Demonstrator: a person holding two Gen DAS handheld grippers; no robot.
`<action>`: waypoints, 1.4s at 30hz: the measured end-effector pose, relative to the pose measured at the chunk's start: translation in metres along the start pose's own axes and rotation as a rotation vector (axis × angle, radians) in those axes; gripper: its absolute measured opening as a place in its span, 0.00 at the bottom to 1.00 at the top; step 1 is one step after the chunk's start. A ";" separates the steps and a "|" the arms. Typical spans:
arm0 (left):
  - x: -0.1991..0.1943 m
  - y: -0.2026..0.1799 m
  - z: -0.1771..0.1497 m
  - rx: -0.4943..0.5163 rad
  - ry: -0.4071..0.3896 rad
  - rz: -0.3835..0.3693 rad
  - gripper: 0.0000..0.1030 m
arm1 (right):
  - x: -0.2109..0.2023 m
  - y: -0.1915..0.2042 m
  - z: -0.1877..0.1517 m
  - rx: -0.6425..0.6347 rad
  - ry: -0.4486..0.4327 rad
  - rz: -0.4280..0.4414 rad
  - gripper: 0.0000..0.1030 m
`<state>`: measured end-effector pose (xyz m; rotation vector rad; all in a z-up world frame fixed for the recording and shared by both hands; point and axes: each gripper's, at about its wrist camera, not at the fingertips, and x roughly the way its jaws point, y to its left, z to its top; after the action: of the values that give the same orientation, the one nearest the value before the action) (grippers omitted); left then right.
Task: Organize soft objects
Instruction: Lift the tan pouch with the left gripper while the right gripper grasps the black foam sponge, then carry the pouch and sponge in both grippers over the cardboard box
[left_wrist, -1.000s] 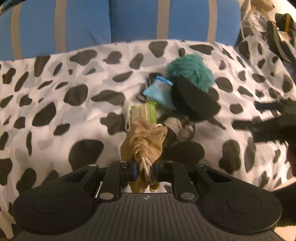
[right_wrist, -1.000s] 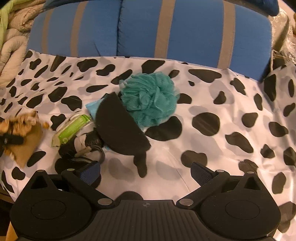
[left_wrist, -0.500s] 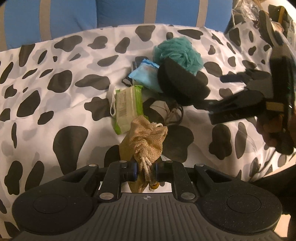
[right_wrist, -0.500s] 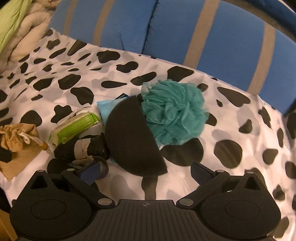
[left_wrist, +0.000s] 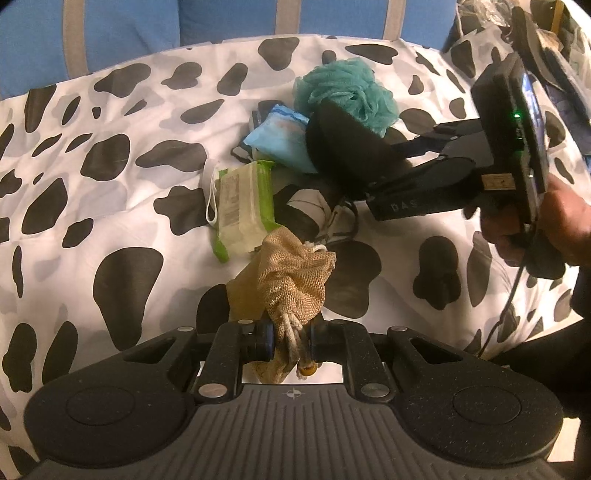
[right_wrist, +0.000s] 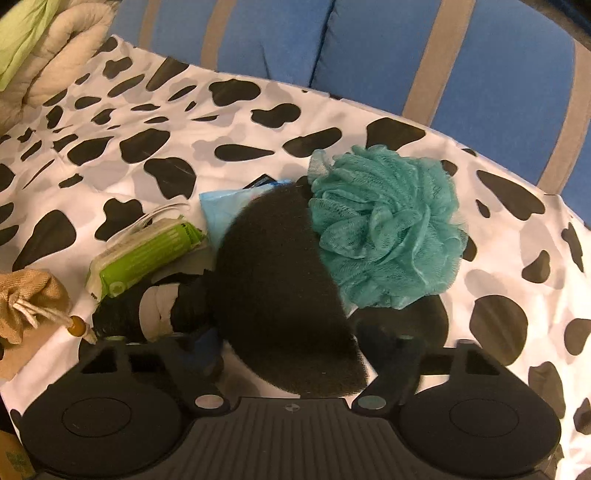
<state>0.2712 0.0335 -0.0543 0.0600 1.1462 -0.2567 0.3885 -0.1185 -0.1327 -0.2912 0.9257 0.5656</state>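
A burlap drawstring pouch (left_wrist: 291, 277) hangs from my left gripper (left_wrist: 290, 341), which is shut on its gathered neck and cord. The pouch (right_wrist: 29, 299) also shows at the left edge of the right wrist view. A black half-round sponge (right_wrist: 280, 288) lies in a pile on the cow-print cover (left_wrist: 110, 184). My right gripper (right_wrist: 295, 350) straddles the sponge's near end. Its jaws are closing, with a thin gap still showing at each pad. In the left wrist view the right gripper (left_wrist: 380, 166) reaches in from the right to the sponge (left_wrist: 340, 147).
A teal mesh loofah (right_wrist: 384, 225) leans against the sponge's far side. A green wipes pack (right_wrist: 144, 254), a light blue packet (right_wrist: 225, 206) and a black-and-white rolled cloth (right_wrist: 155, 306) lie to its left. Blue striped cushions (right_wrist: 369, 55) stand behind. A beige quilt (right_wrist: 55, 66) lies far left.
My right gripper has come forward and down until the black sponge sits between its fingers, and the fingers have drawn closer together. The left gripper still holds the pouch.
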 end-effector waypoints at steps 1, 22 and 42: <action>0.000 -0.001 0.000 0.002 0.000 0.000 0.16 | -0.003 0.001 0.000 -0.008 -0.001 0.001 0.70; -0.010 -0.006 0.004 0.004 -0.029 0.036 0.16 | -0.096 -0.030 -0.022 0.161 -0.046 -0.054 0.66; -0.056 -0.024 -0.041 0.005 -0.142 0.063 0.16 | -0.178 -0.005 -0.100 0.198 -0.043 -0.029 0.66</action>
<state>0.2076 0.0272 -0.0180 0.0807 1.0004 -0.2043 0.2402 -0.2289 -0.0448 -0.1130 0.9266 0.4482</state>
